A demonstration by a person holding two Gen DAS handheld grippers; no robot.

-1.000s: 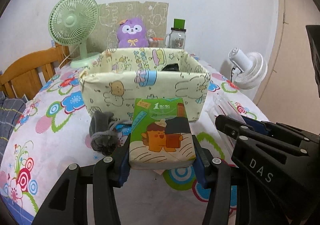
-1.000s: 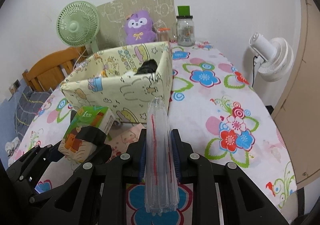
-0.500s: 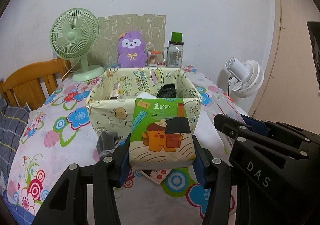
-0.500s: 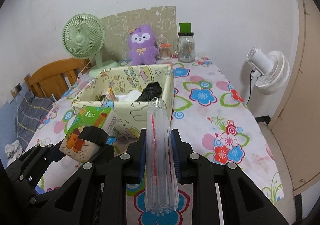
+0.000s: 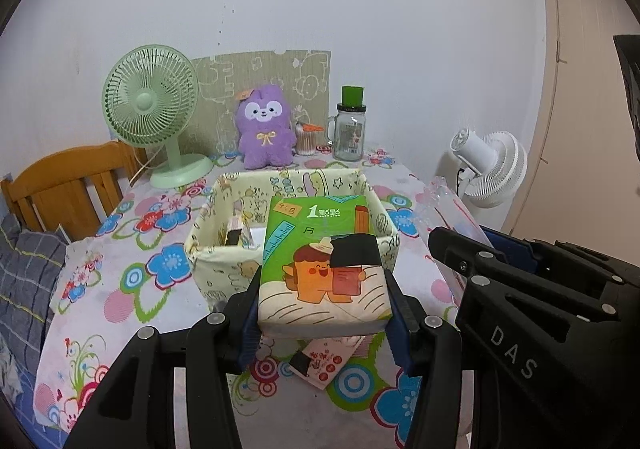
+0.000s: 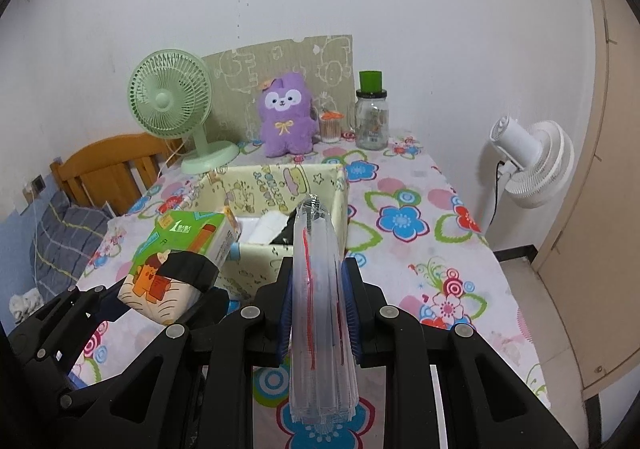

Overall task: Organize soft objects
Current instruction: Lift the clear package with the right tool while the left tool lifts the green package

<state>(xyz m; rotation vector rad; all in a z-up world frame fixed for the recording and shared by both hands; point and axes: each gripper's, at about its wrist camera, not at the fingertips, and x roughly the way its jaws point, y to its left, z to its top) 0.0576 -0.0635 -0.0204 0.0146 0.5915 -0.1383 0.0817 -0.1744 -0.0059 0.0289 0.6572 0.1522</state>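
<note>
L gripper (image 5: 324, 317): pinching tissue pack (image 5: 320, 261) by its sides, held above near edge of fabric bin (image 5: 208, 249), prob. so it can drop in.
R gripper (image 6: 318, 313): pressed on clear bag stack (image 6: 320, 309), edge-up, near bin's right wall.
Bin: center of table (image 6: 420, 249), already holds soft stuff.

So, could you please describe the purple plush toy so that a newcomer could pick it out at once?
Look to the far edge of the flowered table, against the white wall. Between the green desk fan and the glass jar sits the purple plush toy: the only furry thing there, with a white face and a yellow bow.
</note>
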